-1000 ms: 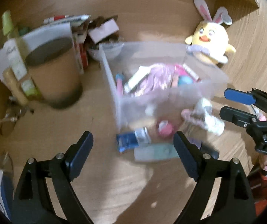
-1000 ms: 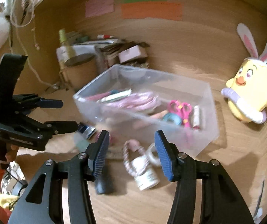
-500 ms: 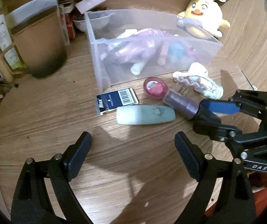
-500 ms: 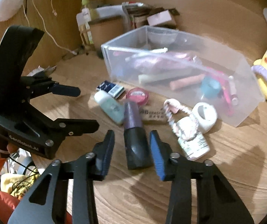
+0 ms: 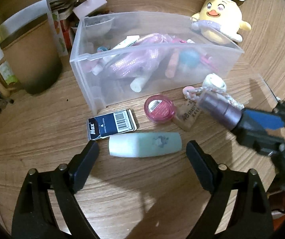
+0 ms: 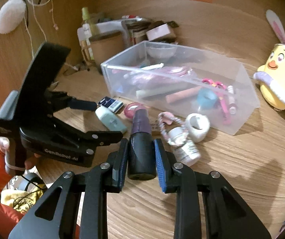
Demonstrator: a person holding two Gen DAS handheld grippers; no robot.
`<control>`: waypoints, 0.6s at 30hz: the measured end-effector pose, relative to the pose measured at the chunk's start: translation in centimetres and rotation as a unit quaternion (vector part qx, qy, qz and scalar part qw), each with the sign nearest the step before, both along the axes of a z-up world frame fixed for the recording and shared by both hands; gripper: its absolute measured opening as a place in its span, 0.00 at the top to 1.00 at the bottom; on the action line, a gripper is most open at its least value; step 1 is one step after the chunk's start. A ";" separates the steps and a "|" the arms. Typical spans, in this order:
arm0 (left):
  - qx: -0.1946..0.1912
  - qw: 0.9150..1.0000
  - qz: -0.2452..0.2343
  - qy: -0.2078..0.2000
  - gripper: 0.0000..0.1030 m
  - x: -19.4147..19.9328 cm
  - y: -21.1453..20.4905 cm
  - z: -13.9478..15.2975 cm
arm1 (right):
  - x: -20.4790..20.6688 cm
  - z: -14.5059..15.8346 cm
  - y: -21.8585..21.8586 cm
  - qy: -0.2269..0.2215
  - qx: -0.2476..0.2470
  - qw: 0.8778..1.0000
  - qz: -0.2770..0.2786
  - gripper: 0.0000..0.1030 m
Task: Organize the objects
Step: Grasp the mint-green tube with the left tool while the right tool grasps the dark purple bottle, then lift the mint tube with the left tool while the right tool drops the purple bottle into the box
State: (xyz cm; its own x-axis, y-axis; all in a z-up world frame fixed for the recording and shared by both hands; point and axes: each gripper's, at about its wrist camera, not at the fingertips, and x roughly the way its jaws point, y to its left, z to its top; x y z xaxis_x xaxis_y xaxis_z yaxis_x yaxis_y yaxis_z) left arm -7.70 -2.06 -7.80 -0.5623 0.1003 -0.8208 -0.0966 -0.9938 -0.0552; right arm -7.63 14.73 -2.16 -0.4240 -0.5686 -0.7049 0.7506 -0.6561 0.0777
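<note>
My right gripper (image 6: 140, 151) is shut on a purple bottle with a black cap (image 6: 141, 139), which it holds lifted; the bottle also shows in the left wrist view (image 5: 220, 107). My left gripper (image 5: 142, 151) is open, its fingers on either side of a pale green tube (image 5: 145, 144) that lies on the wooden table. A clear plastic bin (image 5: 94, 91) behind it holds several small items. In front of the bin lie a dark blue Max staple box (image 5: 112, 124), a pink round compact (image 5: 159, 108), a small tan tag (image 5: 189, 115) and a white braided keyring bottle (image 6: 184, 145).
A yellow chick plush with bunny ears (image 5: 220, 23) sits behind the bin on the right. A brown cylindrical container (image 5: 33, 59) and a pile of boxes and papers (image 5: 78, 6) stand at the back left. A white roll of tape (image 6: 198, 126) lies by the bin.
My right gripper has closed on the purple bottle and lifted it off the table. My left gripper has moved down and forward to straddle the pale green tube.
</note>
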 end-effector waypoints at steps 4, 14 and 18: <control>-0.010 1.000 -0.007 0.006 0.29 0.2 0.5 0.0 | -0.4 0.8 0.7 0.006 -0.014 1.000 -0.011 0.77; 0.010 0.999 -0.005 0.034 0.29 1.4 0.2 2.0 | -1.6 2.6 1.8 0.022 -0.043 0.998 -0.033 0.77; 0.021 0.998 -0.006 0.063 0.29 1.8 -0.1 4.3 | -2.0 3.5 2.1 0.039 -0.048 0.997 -0.045 0.77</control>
State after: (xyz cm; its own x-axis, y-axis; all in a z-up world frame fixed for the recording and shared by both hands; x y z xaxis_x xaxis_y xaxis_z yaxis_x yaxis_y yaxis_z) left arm -5.89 -2.14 -3.48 -0.6592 0.1401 -0.7388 -0.1169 -0.9896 -0.0834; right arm -9.59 16.80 1.39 -0.5280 -0.5886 -0.6121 0.6952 -0.7136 0.0864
